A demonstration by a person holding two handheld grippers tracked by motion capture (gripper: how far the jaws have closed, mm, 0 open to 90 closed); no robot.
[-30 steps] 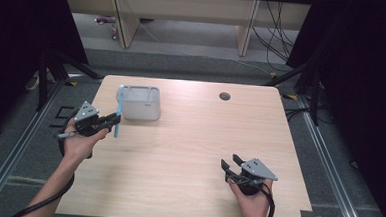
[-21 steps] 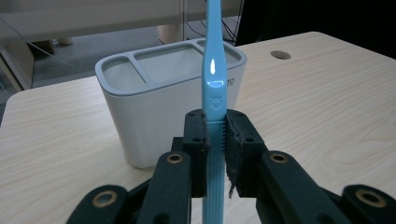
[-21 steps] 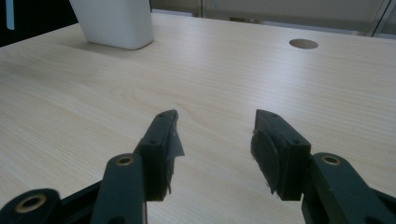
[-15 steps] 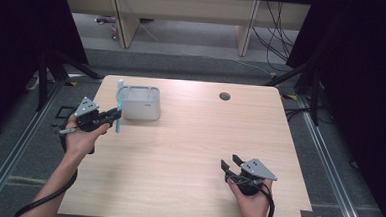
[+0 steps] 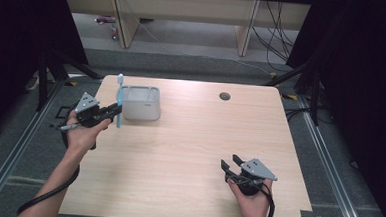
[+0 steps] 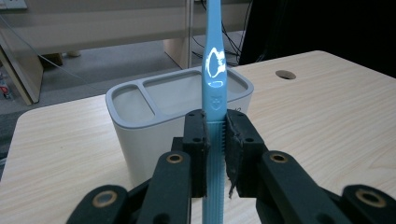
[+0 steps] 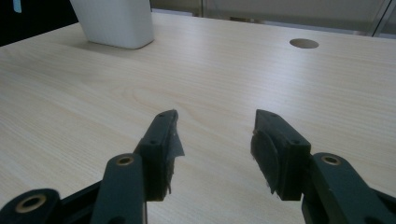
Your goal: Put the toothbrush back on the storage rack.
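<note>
The toothbrush [image 6: 214, 88] is running off the top of the left gripper view, so its head is getting cut off there, and its lower end is hiding behind the jaws. The left gripper [image 5: 111, 112] is clamping it upright, just beside the holder's near-left corner. The holder [image 5: 140, 102] is sitting close to the table's [image 5: 188, 153] far-left edge, with 2 compartments showing. Well away from the holder, the right gripper [image 5: 230, 161] is resting with jaws spread wide, gripping nothing. Loads of bare wood is lying between them. Beyond, a cable hole [image 5: 224, 96].
</note>
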